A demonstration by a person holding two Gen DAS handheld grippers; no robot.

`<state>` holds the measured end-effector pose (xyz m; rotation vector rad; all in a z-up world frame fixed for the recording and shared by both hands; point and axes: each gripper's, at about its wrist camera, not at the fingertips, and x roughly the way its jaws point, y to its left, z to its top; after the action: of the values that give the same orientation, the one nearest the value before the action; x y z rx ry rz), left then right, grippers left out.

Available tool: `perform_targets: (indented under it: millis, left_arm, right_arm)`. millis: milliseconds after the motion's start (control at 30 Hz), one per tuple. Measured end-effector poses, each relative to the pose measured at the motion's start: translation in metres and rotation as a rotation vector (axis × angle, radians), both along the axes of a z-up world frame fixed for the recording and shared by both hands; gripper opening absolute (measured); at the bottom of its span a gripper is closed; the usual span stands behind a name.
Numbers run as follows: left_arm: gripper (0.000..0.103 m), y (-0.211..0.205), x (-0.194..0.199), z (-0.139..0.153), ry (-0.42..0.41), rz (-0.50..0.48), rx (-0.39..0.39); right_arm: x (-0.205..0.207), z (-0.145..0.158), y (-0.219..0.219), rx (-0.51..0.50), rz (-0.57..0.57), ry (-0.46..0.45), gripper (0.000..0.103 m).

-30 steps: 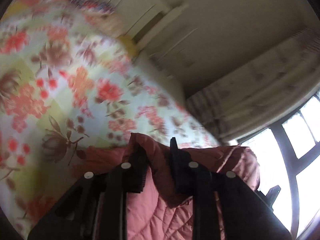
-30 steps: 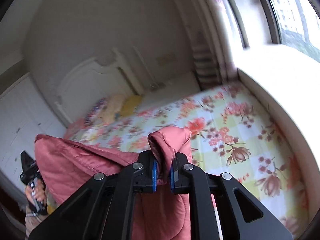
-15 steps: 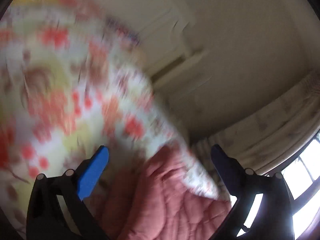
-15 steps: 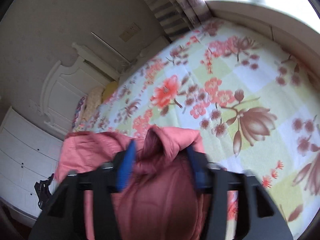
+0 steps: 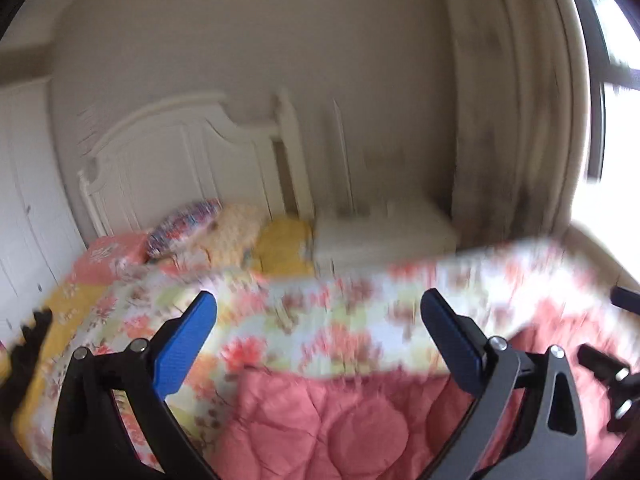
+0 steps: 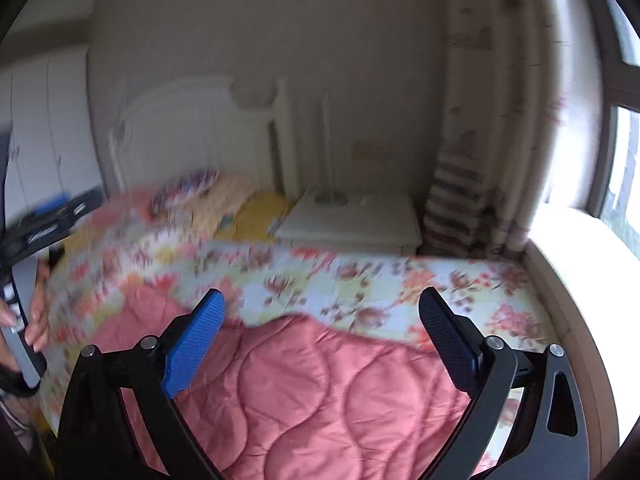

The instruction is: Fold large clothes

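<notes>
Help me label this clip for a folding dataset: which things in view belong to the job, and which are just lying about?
Job:
- pink quilted coat, lying on the bed
- left gripper, jaws open
- right gripper, jaws open

Lying about:
- floral bedspread
- patterned pillow
- yellow cushion
- white nightstand
- curtain

Both wrist views toward headboard [image 5: 168, 160]

1. The quilted jacket [image 6: 320, 392] lies on the bed [image 6: 400, 284], nearest the camera.
2. Pillows [image 6: 208, 196] sit behind it — against the headboard [image 6: 192, 128].
3. The nightstand [image 6: 360, 224] stands right of the pillows.
</notes>
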<state>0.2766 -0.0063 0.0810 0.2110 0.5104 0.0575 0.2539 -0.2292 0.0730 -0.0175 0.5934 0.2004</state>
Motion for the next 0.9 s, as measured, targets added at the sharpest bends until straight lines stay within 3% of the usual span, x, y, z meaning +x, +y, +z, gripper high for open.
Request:
perform_targets:
  millis: [100, 167, 200, 233, 333, 767, 900]
  left_arm:
    - [0.101, -0.011, 0.031, -0.071, 0.159, 0.011, 0.155]
    - [0.101, 0.000, 0.042, -0.124, 0.271, 0.031, 0.246]
    - [0.101, 0.013, 0.044, -0.142, 0.321, 0.029, 0.206]
    - [0.101, 0.028, 0.041, -0.145, 0.324, 0.027, 0.099]
    - [0.101, 0.052, 0.033, -0.144, 0.296, 0.045, -0.010]
    - [0.101, 0.056, 0.042, -0.149, 0.331, 0.052, -0.062]
    - [0.101, 0.056, 0.042, -0.150, 0.332, 0.051, -0.066]
  right_arm:
    - [0.023, -0.061, 0.030, -0.094, 0.034, 0.145, 0.072]
    - [0.036, -0.119, 0.036, -0.160, 0.051, 0.310, 0.070]
    - [0.037, -0.131, 0.035, -0.123, 0.065, 0.328, 0.072]
    - [0.035, -0.131, 0.027, -0.052, 0.070, 0.316, 0.072]
    - [0.030, -0.133, 0.024, -0.026, 0.084, 0.312, 0.073]
    - [0.031, -0.123, 0.019, -0.022, 0.075, 0.327, 0.075]
    - [0.012, -0.080, -0.002, -0.069, -0.001, 0.185, 0.078]
